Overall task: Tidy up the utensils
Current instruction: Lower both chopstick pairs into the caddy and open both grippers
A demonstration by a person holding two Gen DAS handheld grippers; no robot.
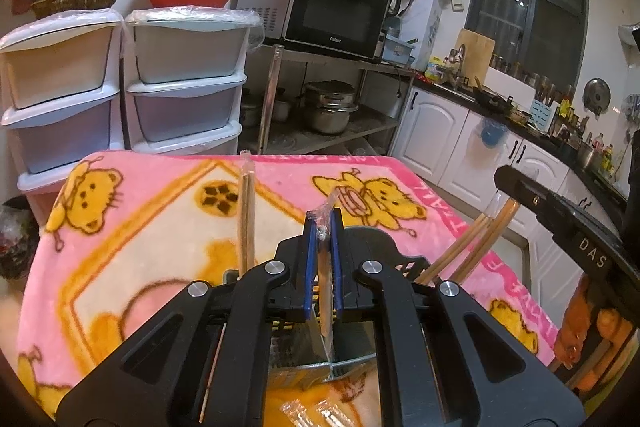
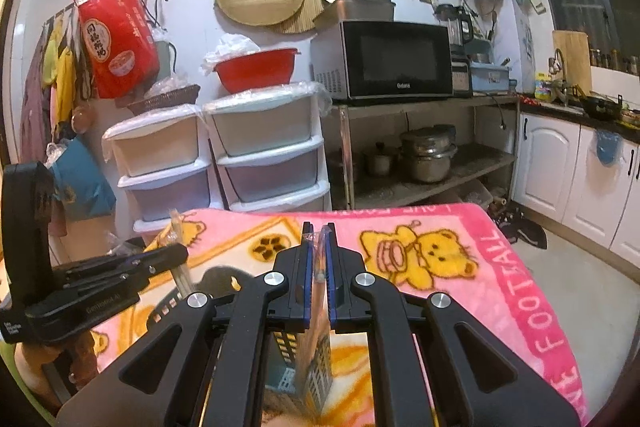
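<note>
My left gripper (image 1: 321,227) is shut on a plastic-wrapped pair of chopsticks (image 1: 325,291), held upright above a black slotted utensil holder (image 1: 404,263) with a wire divider. Another wrapped pair (image 1: 246,223) stands in the holder at left, and several bare chopsticks (image 1: 476,247) lean out at right. My right gripper (image 2: 319,231) is shut on a plastic-wrapped utensil (image 2: 319,279), over a blue slotted holder (image 2: 316,379). The left gripper (image 2: 120,275) shows at the left of the right wrist view, with its wrapped chopsticks (image 2: 178,251).
A pink bear-print blanket (image 1: 160,227) covers the table. Behind it stand white plastic drawers (image 1: 180,83), a metal rack with a microwave (image 1: 332,15) and pots. White kitchen cabinets (image 1: 440,131) run along the right. More wrapped chopsticks (image 1: 316,411) lie on the blanket below the left gripper.
</note>
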